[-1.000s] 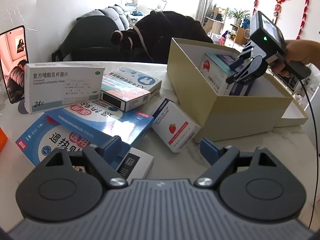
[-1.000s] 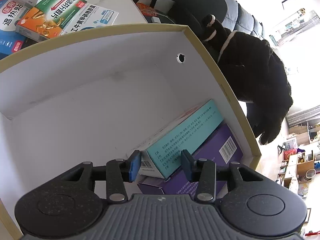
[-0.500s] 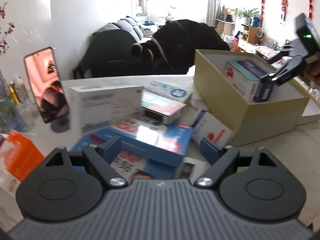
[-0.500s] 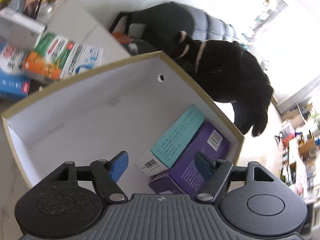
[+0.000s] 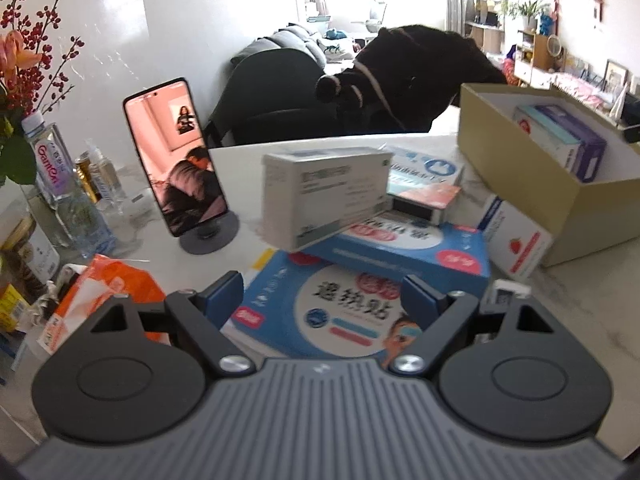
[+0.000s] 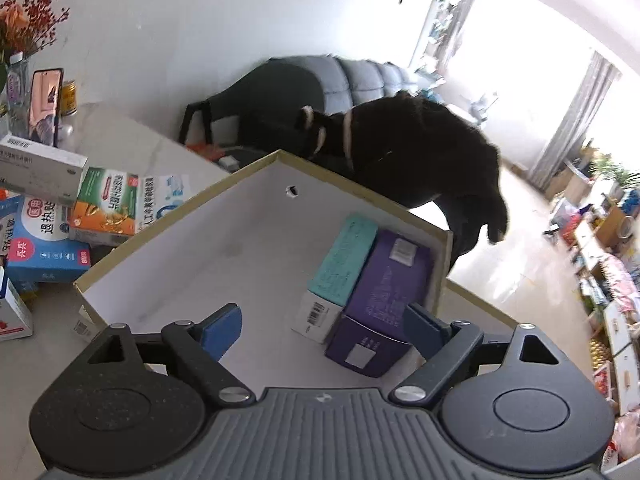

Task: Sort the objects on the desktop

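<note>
A pile of medicine boxes lies on the white table. A white box (image 5: 324, 196) rests on top of two blue fever-patch boxes (image 5: 344, 308). My left gripper (image 5: 322, 300) hovers open above the nearer blue box, nothing between its fingers. At the right stands a tan cardboard box (image 5: 520, 184) holding a teal box (image 6: 344, 260) and a purple box (image 6: 384, 300) side by side. My right gripper (image 6: 322, 326) hangs above that cardboard box (image 6: 256, 200), its jaws opening wide and empty, the two packed boxes lying free below them.
A phone on a round stand (image 5: 176, 156) stands left of the pile. Bottles and a flower vase (image 5: 52, 184) crowd the far left edge. An orange packet (image 5: 108, 292) lies near my left finger. A strawberry-marked white box (image 5: 516, 244) leans by the cardboard box. A dark chair with a black coat (image 5: 404, 76) is behind.
My right gripper let go of the teal box, opened wide, rose and rolled above the cardboard box. My left gripper swung left, bringing the phone, bottles and orange packet into view.
</note>
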Action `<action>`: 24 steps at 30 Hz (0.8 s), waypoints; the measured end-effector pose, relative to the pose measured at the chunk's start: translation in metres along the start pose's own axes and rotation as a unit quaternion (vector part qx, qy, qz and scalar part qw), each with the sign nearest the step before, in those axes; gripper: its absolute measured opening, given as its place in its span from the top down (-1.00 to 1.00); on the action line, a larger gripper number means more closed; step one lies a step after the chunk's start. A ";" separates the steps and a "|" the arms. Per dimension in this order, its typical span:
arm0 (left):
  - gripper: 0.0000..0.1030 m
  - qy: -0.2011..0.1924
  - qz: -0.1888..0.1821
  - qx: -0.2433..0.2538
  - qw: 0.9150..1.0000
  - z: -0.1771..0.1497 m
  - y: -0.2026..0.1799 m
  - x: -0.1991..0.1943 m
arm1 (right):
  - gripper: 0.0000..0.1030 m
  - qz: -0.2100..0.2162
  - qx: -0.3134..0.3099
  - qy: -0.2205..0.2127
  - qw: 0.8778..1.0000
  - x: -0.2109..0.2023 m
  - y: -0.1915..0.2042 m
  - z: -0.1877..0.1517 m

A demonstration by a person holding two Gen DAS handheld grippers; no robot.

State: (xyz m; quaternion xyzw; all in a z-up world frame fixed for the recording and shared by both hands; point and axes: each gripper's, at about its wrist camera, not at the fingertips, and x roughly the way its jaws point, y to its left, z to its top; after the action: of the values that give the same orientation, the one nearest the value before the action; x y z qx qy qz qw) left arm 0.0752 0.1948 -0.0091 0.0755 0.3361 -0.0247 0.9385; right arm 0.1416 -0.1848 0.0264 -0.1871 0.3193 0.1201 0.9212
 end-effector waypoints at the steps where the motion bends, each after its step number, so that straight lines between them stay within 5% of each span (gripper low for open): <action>1: -0.68 0.001 0.005 0.001 1.000 0.000 0.003 0.001 | -0.78 -0.007 -0.003 -0.005 1.000 -0.004 0.002 -0.003; 24: -0.62 -0.046 -0.006 0.016 0.999 0.035 0.020 0.039 | -0.93 0.004 0.023 -0.065 0.998 -0.062 0.029 -0.039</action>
State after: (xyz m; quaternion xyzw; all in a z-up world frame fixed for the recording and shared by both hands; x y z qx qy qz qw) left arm 0.1297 0.2088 -0.0047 0.0872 0.2924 -0.0392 0.9515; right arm 0.0627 -0.1813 0.0293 -0.1560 0.2624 0.1283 0.9436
